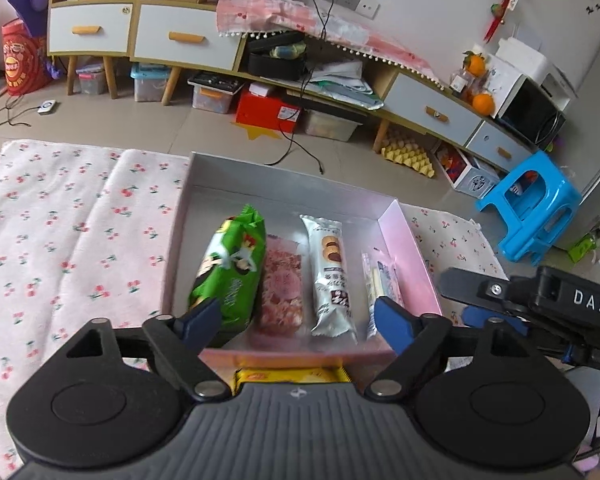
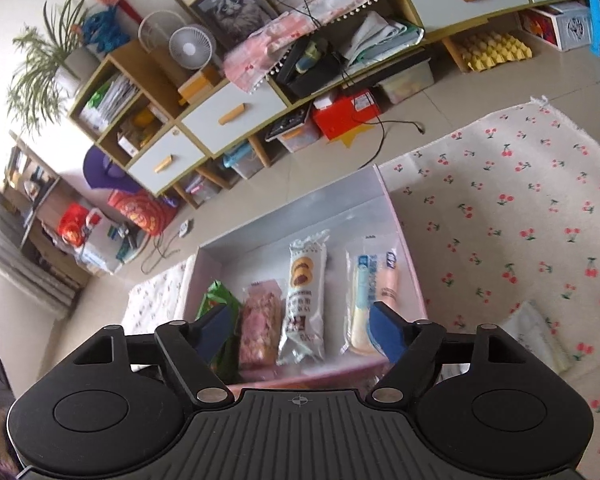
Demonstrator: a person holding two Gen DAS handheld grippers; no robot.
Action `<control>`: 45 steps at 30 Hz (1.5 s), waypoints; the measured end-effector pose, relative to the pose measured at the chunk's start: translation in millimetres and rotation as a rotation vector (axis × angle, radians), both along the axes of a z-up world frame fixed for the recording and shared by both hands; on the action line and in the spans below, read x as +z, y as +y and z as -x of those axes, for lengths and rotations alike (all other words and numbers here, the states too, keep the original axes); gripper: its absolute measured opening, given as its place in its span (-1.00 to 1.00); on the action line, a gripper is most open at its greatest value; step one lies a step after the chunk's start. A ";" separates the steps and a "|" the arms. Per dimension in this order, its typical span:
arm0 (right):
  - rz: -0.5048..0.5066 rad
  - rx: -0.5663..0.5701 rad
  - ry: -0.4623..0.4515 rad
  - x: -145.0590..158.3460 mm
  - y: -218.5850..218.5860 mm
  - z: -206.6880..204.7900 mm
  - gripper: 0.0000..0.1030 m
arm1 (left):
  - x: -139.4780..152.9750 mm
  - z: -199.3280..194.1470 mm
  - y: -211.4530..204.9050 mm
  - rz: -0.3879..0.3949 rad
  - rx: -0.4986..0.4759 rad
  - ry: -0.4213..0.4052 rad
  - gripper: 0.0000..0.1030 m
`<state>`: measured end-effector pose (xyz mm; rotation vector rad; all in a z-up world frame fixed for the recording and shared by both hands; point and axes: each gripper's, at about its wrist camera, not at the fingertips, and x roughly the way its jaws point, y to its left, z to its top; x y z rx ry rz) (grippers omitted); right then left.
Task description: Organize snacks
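Note:
A pink box (image 1: pixel 414 240) (image 2: pixel 394 216) sits on the cherry-print cloth and holds a row of snacks. From left: a green bag (image 1: pixel 227 276) (image 2: pixel 215 298), a pink flaky bar (image 1: pixel 281 284) (image 2: pixel 259 328), a white biscuit pack (image 1: pixel 330 272) (image 2: pixel 304 300), and a clear pack of sticks (image 1: pixel 380 276) (image 2: pixel 370 284). My left gripper (image 1: pixel 300 320) is open and empty above the box's near edge. My right gripper (image 2: pixel 300 334) is open and empty over the same edge; its body shows at the right of the left wrist view (image 1: pixel 540 300). A yellow packet (image 1: pixel 291 376) lies just under my left gripper.
The cherry-print cloth (image 1: pixel 59 240) (image 2: pixel 520 220) spreads on both sides of the box. A low cabinet (image 1: pixel 179 40) (image 2: pixel 235 116) with drawers stands behind, with bins and a red box (image 1: pixel 267 110) under it. A blue stool (image 1: pixel 536 212) stands at the right.

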<state>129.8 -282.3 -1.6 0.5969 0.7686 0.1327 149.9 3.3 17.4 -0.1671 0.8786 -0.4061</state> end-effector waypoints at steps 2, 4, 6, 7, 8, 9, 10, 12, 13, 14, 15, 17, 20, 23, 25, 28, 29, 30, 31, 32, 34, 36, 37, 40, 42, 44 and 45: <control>0.021 0.006 0.008 1.1 0.5 5.8 0.56 | 3.1 4.6 4.2 -0.015 -0.001 -0.006 0.71; 0.044 0.011 0.023 1.8 0.9 10.8 0.57 | 6.0 9.5 7.9 -0.033 0.001 -0.011 0.78; 0.074 0.017 0.043 1.2 2.1 17.0 0.59 | 7.5 14.2 12.1 -0.048 0.007 -0.011 0.87; 0.092 0.022 0.052 1.0 2.4 20.2 0.60 | 7.9 16.7 13.9 -0.055 0.010 -0.012 0.89; 0.110 0.026 0.059 1.3 3.6 23.5 0.60 | 7.6 19.5 16.1 -0.064 0.013 -0.013 0.92; 0.121 0.029 0.066 1.1 4.6 26.7 0.61 | 7.2 21.8 18.1 -0.073 0.013 -0.015 0.93; 0.127 0.031 0.074 1.1 5.3 30.1 0.62 | 6.1 24.1 20.2 -0.082 0.012 -0.018 0.94; 0.123 0.036 0.091 1.1 5.7 36.3 0.66 | 3.5 27.6 24.6 -0.101 0.012 -0.022 0.96; 0.119 0.040 0.096 1.0 6.0 39.6 0.67 | 1.0 29.3 27.6 -0.109 0.016 -0.023 0.97; 0.115 0.045 0.101 0.7 6.1 43.2 0.68 | -1.6 31.8 32.2 -0.114 0.020 -0.025 0.97; 0.116 0.048 0.105 0.3 6.7 46.6 0.68 | -4.5 32.8 35.4 -0.118 0.023 -0.024 0.98; 0.122 0.050 0.114 -0.5 7.0 53.1 0.68 | -12.0 34.4 41.4 -0.130 0.022 -0.018 0.98; 0.125 0.050 0.129 -3.9 4.4 61.2 0.68 | -20.9 36.3 49.8 -0.156 0.014 -0.002 0.98; 0.170 0.050 0.135 -8.5 2.7 66.1 0.68 | -27.7 41.5 60.0 -0.167 0.008 -0.012 0.98; 0.238 0.055 0.138 -11.9 2.9 68.2 0.68 | -32.0 42.9 65.9 -0.176 -0.007 -0.022 0.98; 0.313 0.061 0.145 -18.1 -0.6 70.1 0.68 | -36.2 43.8 72.7 -0.180 -0.037 -0.044 0.98; 0.325 0.057 0.151 -20.6 -3.2 70.0 0.68 | -37.5 44.0 74.4 -0.181 -0.051 -0.051 0.98; 0.330 0.053 0.159 -22.9 -6.1 69.5 0.68 | -38.8 43.5 75.0 -0.180 -0.067 -0.056 0.98; 0.329 0.049 0.167 -25.0 -9.0 68.6 0.68 | -40.2 43.0 74.7 -0.179 -0.086 -0.063 0.98; 0.327 0.046 0.174 -27.0 -11.5 67.9 0.68 | -42.1 42.8 74.6 -0.175 -0.106 -0.071 0.98; 0.325 0.040 0.185 -29.8 -16.4 66.2 0.68 | -44.8 41.8 72.6 -0.165 -0.147 -0.081 0.98; 0.331 0.039 0.191 -31.1 -18.7 64.1 0.68 | -46.8 40.9 69.3 -0.157 -0.178 -0.091 0.97; 0.337 0.043 0.194 -31.3 -19.2 63.2 0.68 | -47.6 40.7 67.4 -0.153 -0.195 -0.099 0.97; 0.362 0.054 0.191 -32.1 -21.6 61.7 0.68 | -50.3 39.9 59.5 -0.152 -0.240 -0.111 0.93; 0.372 0.058 0.194 -34.1 -24.3 60.4 0.68 | -53.5 39.0 53.6 -0.160 -0.270 -0.103 0.83; 0.380 0.061 0.203 -37.3 -28.0 59.0 0.68 | -57.3 38.2 48.7 -0.169 -0.297 -0.092 0.73; 0.382 0.063 0.209 -39.3 -30.1 58.1 0.68 | -59.1 37.0 46.8 -0.172 -0.307 -0.087 0.66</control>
